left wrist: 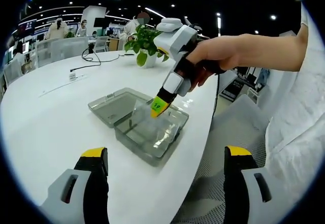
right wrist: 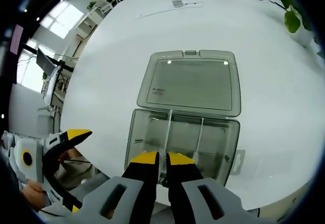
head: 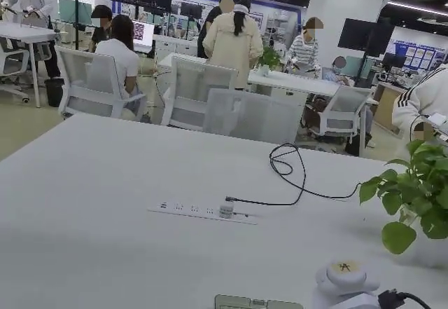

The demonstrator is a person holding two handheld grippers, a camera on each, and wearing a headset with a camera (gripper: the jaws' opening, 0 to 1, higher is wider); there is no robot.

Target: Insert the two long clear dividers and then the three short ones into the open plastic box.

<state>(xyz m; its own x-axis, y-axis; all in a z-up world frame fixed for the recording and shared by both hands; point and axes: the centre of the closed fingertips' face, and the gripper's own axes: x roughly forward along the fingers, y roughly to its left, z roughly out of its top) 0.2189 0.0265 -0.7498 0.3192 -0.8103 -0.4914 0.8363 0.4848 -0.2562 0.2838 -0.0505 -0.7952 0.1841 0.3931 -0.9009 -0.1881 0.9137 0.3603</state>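
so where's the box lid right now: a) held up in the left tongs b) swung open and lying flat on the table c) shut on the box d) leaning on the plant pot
b: the lid lies flat on the table, right against the back edge of the open box.

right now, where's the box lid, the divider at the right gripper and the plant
box lid (right wrist: 195, 84): right gripper view, panel centre
divider (right wrist: 167, 130): right gripper view, top edge
plant (left wrist: 143, 40): left gripper view, leaves
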